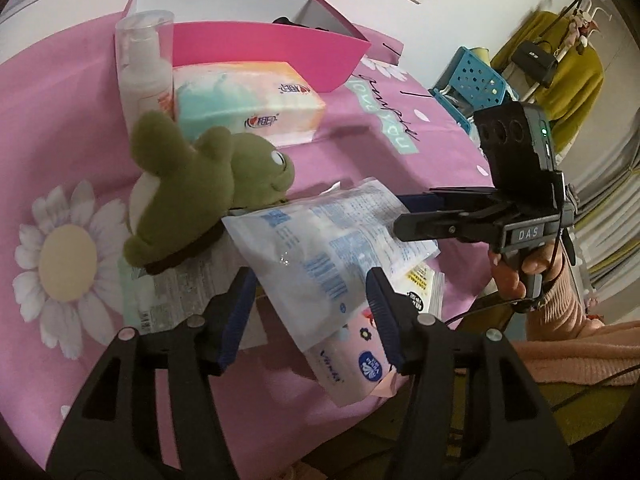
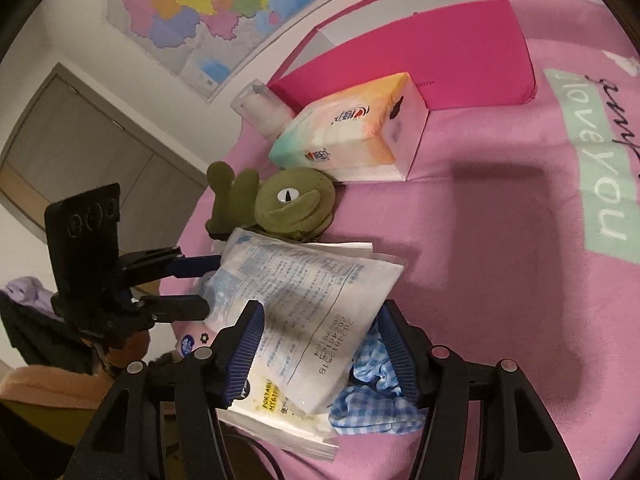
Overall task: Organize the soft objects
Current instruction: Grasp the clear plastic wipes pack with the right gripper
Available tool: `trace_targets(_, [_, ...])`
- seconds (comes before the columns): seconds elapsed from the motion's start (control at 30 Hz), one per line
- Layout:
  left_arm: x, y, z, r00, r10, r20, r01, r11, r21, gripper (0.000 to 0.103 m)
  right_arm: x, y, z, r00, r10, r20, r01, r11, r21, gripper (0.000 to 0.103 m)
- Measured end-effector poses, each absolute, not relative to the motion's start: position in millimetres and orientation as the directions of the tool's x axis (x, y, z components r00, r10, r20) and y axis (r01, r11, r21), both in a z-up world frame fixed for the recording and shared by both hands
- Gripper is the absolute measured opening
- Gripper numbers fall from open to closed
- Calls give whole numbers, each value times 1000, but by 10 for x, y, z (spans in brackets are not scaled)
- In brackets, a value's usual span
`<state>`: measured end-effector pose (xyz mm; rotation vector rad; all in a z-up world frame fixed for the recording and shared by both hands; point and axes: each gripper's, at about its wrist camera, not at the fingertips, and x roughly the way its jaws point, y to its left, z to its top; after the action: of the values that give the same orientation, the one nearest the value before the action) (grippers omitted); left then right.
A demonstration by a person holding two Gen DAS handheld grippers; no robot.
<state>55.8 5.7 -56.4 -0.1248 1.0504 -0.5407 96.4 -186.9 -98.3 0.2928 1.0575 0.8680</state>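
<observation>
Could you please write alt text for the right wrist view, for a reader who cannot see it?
The right gripper straddles a white printed packet topping a pile on a pink cloth, its fingers not visibly pressing it. Behind lie a green plush frog, a tissue pack and an open pink box.

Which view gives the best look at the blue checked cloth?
The right wrist view. There the blue checked cloth lies bunched between that gripper's fingers, partly under the white printed packet. In the left wrist view I cannot find it; the packets seem to cover that spot.
</observation>
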Motion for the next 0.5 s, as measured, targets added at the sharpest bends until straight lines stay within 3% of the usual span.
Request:
trace_targets(0.1, [575,76,-552,378,-492,-784,363,858,-363,58,929,-1935,-923,243,739,-628,-471,656,590,35])
trace_targets(0.17, [583,87,-555,376,-502,-779,356,854,-378,58,900,-1974,-866,271,736,-621,-472,664,580,30])
trace_targets(0.5, [579,27,-345,428,-511,-745,377,851,-366,58,846,-2041,-650,346,706,-618,-481,699,529,23])
